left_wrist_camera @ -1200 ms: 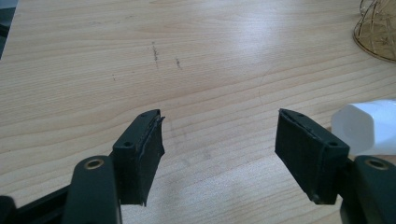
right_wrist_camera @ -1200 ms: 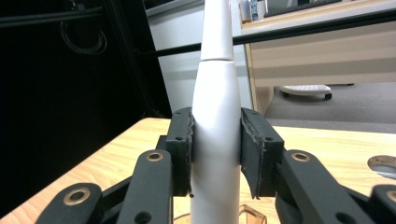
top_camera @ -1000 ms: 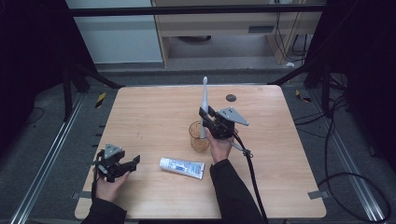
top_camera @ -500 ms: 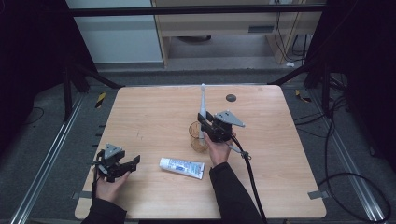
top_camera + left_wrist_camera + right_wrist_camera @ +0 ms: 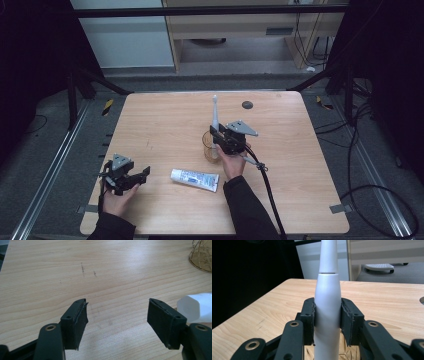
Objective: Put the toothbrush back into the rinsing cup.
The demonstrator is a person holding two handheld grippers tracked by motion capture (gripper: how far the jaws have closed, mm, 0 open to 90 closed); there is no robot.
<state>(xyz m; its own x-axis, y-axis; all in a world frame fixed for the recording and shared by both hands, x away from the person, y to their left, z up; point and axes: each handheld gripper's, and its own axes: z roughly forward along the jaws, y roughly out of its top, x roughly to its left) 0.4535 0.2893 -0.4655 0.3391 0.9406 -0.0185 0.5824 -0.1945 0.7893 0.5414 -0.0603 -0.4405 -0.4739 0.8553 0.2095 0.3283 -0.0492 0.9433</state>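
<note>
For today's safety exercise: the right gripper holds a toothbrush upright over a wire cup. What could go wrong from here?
1. The right gripper clamps the smooth, tapered toothbrush low on its body; it could slip or tilt in the jaws.
2. The wire cup looks light, and nothing steadies it: the left gripper sits open and apart. A bump from the toothbrush might tip it.
3. The tube lies near the right forearm, which could knock it.

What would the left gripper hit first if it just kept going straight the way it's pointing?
Probably nothing soon: ahead of the open left gripper lies bare table. The toothpaste tube sits just off its right jaw and the gold wire cup farther right.
</note>
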